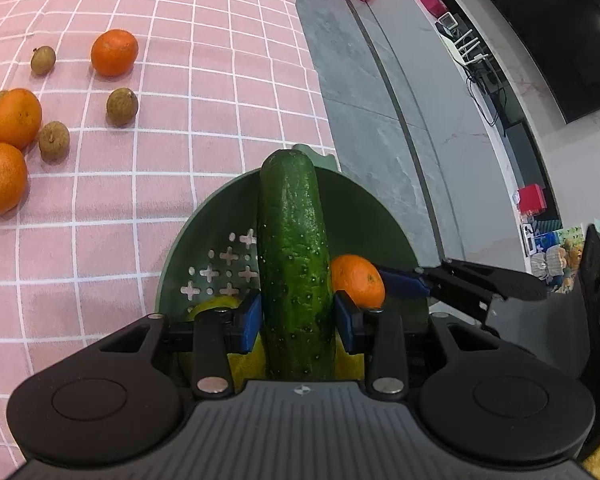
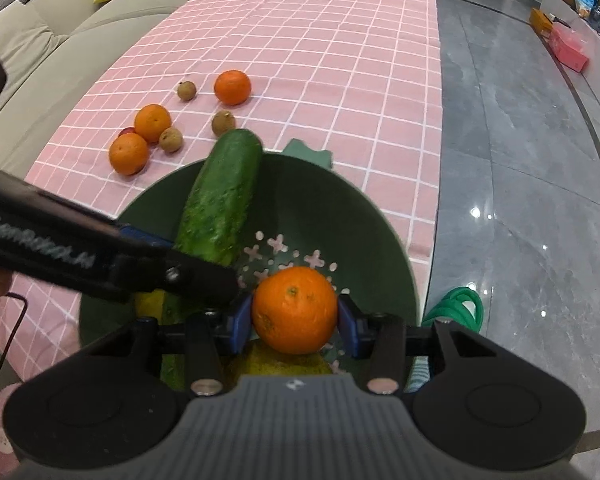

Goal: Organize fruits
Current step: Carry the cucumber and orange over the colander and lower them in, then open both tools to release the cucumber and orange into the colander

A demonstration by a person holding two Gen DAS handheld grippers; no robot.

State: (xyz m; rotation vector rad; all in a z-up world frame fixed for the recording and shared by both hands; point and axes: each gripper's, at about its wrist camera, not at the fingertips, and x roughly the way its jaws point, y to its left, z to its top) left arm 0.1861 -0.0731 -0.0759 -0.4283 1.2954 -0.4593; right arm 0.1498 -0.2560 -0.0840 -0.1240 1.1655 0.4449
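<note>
The left gripper clamps a cucumber, its long axis running away over the green bowl; the right gripper pinches an orange above the bowl floor; beyond, loose oranges wait on the pink cloth.

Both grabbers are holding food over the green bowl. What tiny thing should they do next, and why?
Probably open the right gripper and let the orange drop. It already hangs low inside the green bowl, just above the holes in its bottom. The left gripper clamps the cucumber, whose far end pokes past the rim.
</note>
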